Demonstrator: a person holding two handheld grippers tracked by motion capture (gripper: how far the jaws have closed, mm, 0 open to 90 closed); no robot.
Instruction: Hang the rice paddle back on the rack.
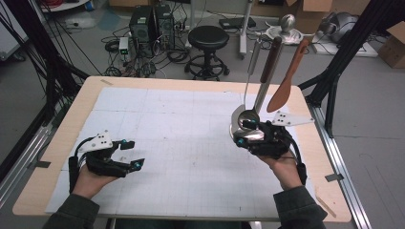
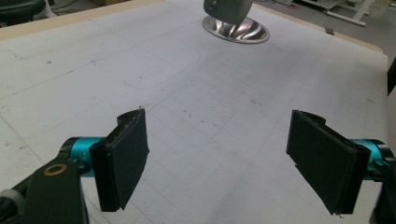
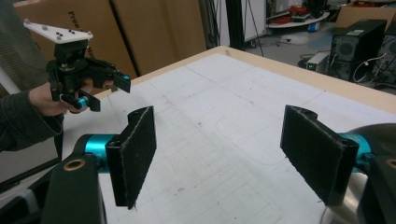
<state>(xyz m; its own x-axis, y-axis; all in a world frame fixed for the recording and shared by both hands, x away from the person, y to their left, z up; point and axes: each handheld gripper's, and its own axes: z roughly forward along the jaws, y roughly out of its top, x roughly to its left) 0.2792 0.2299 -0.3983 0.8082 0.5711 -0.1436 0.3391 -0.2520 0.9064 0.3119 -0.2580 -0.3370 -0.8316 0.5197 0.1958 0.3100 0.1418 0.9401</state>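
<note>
Right gripper [image 1: 244, 133] hangs wide open and empty beside the metal holder [image 1: 239, 125] with its upright utensils [image 1: 270, 71] at the table's right. Left gripper [image 1: 131, 153] waits wide open, well apart. A careless nudge could, I reckon, tip that top-heavy holder over

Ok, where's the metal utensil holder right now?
In the high view the metal utensil holder stands right of the table's centre, directly beside the right gripper, utensils upright inside.

The right gripper [image 3: 219, 156] holds its two black pads [image 3: 135, 154] wide apart over the white gridded mat [image 3: 224, 112]. A shiny steel holder [image 3: 376, 140] sits just beside the right pad. Far left, the left gripper [image 3: 81, 70] hangs open-jawed in a sleeved hand [image 3: 46, 100].
</note>
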